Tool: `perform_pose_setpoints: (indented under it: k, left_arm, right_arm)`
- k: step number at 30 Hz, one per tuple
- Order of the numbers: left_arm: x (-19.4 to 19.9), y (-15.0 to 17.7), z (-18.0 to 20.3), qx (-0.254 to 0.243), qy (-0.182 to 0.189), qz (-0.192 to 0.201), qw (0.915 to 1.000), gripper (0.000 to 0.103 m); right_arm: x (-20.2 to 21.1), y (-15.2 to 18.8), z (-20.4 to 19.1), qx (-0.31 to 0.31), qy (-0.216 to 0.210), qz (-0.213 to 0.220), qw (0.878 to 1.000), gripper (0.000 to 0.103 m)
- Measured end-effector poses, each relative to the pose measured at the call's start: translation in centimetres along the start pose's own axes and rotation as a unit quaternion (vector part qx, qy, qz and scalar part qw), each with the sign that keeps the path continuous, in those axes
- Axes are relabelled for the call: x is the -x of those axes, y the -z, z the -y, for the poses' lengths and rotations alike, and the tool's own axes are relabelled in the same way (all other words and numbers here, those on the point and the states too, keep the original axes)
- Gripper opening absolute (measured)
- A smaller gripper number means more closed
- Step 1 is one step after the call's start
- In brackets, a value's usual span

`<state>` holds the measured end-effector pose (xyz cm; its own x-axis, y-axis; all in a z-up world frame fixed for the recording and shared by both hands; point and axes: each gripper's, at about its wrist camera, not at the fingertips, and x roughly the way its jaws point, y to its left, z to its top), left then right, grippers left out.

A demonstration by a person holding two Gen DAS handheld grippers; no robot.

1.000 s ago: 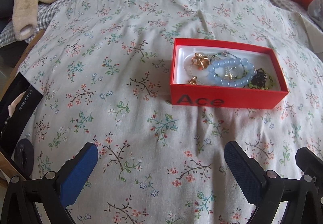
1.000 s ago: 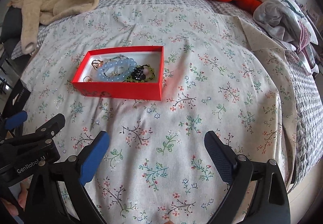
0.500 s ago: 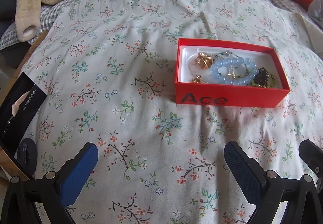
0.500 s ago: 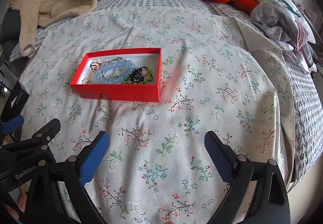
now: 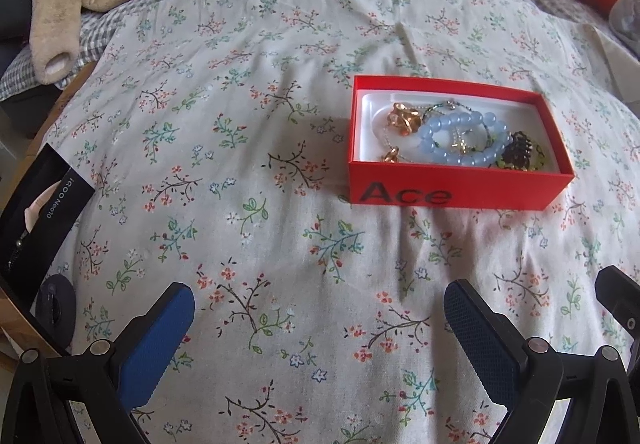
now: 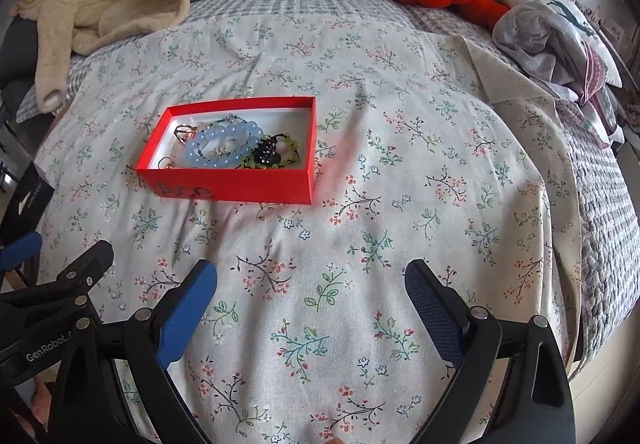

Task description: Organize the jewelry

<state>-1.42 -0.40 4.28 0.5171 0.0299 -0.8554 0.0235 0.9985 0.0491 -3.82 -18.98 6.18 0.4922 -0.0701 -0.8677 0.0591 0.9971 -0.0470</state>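
Both grippers backed off – red box [image 5: 460, 196] reads "Ace".

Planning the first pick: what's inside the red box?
In the red box: a blue bead bracelet, gold pieces at its left, a dark cluster on green beads at its right, and thin chains. What lies under the tangle is hidden.

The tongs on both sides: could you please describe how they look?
The left tongs and right tongs match: black jointed frames with silver rivets, each finger faced with a blue pad, one smooth and one finely textured. White "GenRobot" lettering marks the left tongs' body in the right wrist view. No cables or sleeves show.
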Motion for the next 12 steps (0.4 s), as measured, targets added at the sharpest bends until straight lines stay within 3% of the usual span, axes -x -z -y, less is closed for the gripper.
perform_pose_setpoints:
  k: [12]
  left_arm:
    - [-1.4, -0.4, 0.0, -0.013, -0.002, -0.012, 0.9998, 0.103]
  right_arm:
    - [-0.2, -0.2, -0.1, 0.000, 0.002, 0.000, 1.000, 0.097]
